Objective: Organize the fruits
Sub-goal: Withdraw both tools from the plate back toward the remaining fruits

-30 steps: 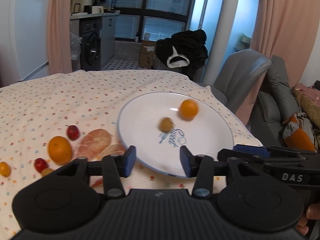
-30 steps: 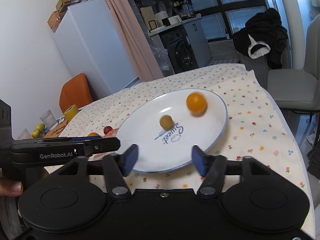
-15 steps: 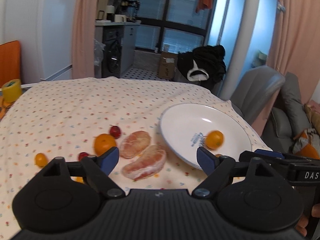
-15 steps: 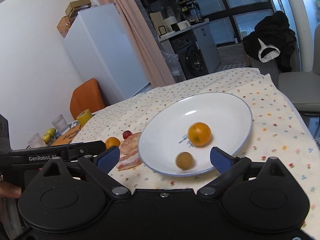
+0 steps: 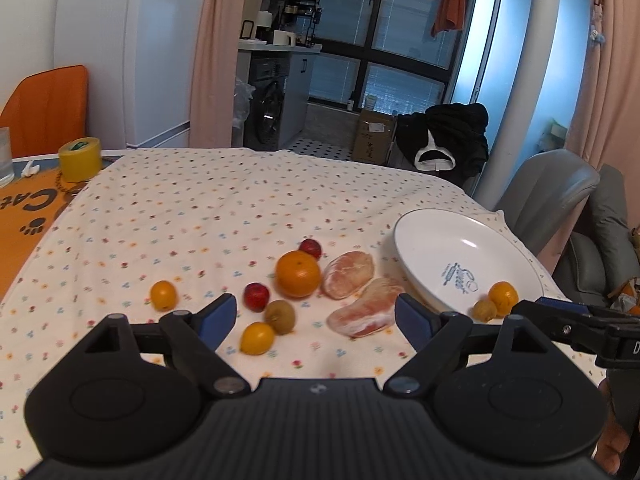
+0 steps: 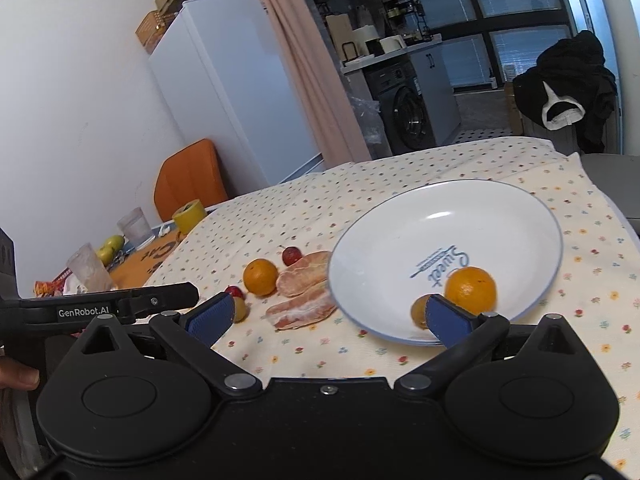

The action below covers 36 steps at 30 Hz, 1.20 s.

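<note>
A white plate rests on the floral cloth at the right, with a small orange and a kiwi at its near edge. Left of the plate lie two peeled pomelo pieces, a large orange, two red fruits, a kiwi and two small yellow-orange fruits. My left gripper hangs open and empty above the loose fruit. Wide open too, my right gripper hovers at the plate's near-left rim.
A yellow tape roll, an orange mat and glasses occupy the table's left end. An orange chair and white fridge stand behind. A grey chair is past the right edge.
Both grippers have pulled back and swung left and their jaws have opened wider. The orange and kiwi have rolled to the plate's near edge. More loose fruit has come into view.
</note>
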Motion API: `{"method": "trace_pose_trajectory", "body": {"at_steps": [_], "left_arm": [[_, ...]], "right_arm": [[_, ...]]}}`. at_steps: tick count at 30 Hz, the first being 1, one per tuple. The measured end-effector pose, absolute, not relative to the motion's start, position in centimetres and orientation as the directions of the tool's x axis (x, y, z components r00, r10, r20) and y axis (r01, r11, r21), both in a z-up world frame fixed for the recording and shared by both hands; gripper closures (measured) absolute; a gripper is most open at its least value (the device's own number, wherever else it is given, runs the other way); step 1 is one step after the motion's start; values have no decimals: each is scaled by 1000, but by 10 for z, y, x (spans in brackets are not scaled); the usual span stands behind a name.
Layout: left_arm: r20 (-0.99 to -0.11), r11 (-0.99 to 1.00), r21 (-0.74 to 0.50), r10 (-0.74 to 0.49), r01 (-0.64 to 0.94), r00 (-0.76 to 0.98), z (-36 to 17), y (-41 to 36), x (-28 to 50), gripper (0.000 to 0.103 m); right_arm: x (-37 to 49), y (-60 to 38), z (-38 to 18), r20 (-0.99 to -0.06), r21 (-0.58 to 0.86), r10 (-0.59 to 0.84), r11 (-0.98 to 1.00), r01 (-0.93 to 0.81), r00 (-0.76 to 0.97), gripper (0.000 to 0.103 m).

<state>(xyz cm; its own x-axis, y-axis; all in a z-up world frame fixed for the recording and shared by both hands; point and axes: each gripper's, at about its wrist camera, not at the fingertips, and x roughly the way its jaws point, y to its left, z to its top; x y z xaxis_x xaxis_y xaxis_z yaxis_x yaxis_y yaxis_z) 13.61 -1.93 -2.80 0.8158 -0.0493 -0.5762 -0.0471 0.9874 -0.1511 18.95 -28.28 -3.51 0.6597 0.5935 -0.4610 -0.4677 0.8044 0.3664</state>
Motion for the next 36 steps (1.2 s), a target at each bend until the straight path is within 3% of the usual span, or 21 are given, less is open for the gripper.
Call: {"method": "trace_pose_trajectory", "body": {"at_steps": [4, 36], "left_arm": [[-571, 987, -150, -33, -64, 821, -30, -9, 129, 10], [-593, 976, -184, -15, -117, 805, -58, 47, 116, 11]], "right_arm": [[187, -272, -35, -472, 363, 603, 797, -482, 643, 0], [200, -195, -55, -624, 260, 538, 827, -499, 567, 0]]}}
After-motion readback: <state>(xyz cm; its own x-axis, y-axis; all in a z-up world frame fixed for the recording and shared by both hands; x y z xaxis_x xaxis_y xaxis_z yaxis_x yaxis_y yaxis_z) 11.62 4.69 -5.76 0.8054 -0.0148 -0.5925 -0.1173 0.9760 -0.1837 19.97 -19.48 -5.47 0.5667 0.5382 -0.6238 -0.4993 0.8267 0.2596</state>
